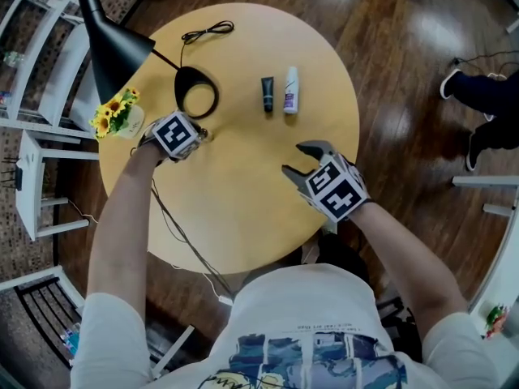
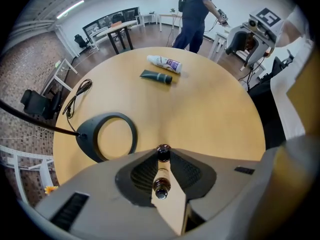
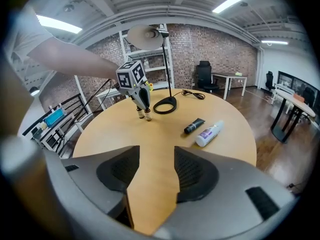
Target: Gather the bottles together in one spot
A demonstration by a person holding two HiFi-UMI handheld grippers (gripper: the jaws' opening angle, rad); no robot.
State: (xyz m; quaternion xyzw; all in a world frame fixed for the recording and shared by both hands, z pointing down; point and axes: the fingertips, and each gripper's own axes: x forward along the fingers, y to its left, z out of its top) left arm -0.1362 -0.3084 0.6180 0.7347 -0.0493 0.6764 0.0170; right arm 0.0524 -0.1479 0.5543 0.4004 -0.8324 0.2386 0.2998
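The white bottle [image 1: 291, 90] and black tube [image 1: 267, 94] lie side by side, pointing away, nearer the wide, empty right gripper [image 1: 302, 160]; the left gripper [image 3: 142, 104] clasps a small brown bottle [image 2: 160, 188] in narrow jaws.

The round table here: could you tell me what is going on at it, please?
A person works with two hand-held grippers. The left hand-held gripper is closed on a small brown bottle, low by the lamp base, with a second small bottle beside it. The right hand-held gripper is open and empty over the table. A dark tube and a white bottle lie together farther off.
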